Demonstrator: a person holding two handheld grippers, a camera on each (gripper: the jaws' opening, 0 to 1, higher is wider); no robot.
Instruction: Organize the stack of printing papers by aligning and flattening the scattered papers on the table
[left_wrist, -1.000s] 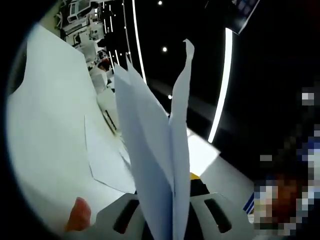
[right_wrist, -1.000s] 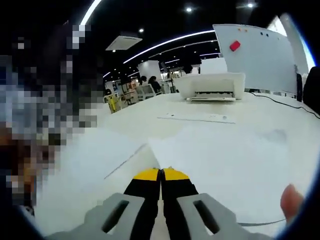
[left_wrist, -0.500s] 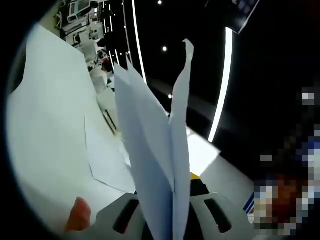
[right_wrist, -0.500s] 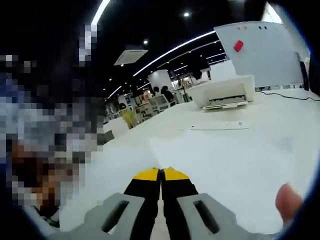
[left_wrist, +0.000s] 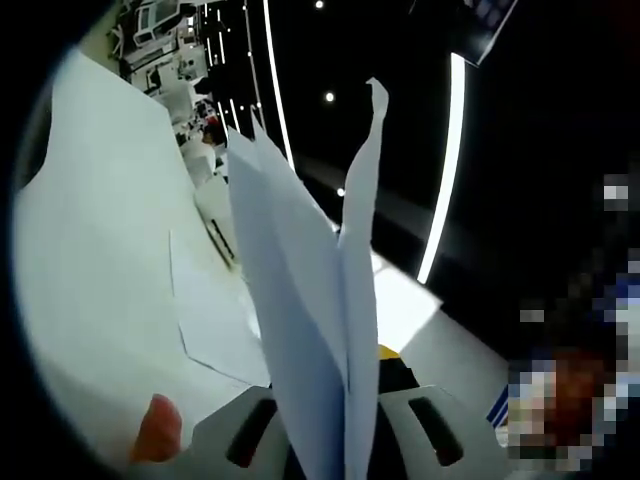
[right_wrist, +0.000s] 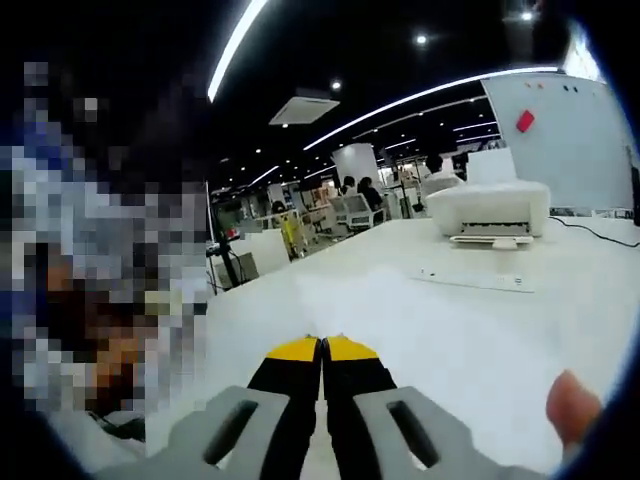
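Observation:
In the left gripper view, a few white printing sheets (left_wrist: 310, 290) stand on edge and fan apart at the top. My left gripper (left_wrist: 350, 368) is shut on their lower edge, its yellow tips mostly hidden behind them. Another loose sheet (left_wrist: 210, 325) lies flat on the white table (left_wrist: 90, 250). In the right gripper view, my right gripper (right_wrist: 322, 350) is shut, yellow tips pressed together, low over the table (right_wrist: 450, 340). A faint flat sheet (right_wrist: 400, 310) lies just ahead of it; whether the jaws pinch its edge is not visible.
A white printer (right_wrist: 490, 208) sits at the table's far end with a whiteboard (right_wrist: 570, 130) behind it. A thin flat strip (right_wrist: 470, 280) lies before the printer. A person's fingertip (right_wrist: 572, 405) shows at lower right, another fingertip (left_wrist: 155, 430) beside the left gripper.
The right gripper view has swung left, so the printer and whiteboard sit further right and smaller. The left gripper and its held sheets have not moved.

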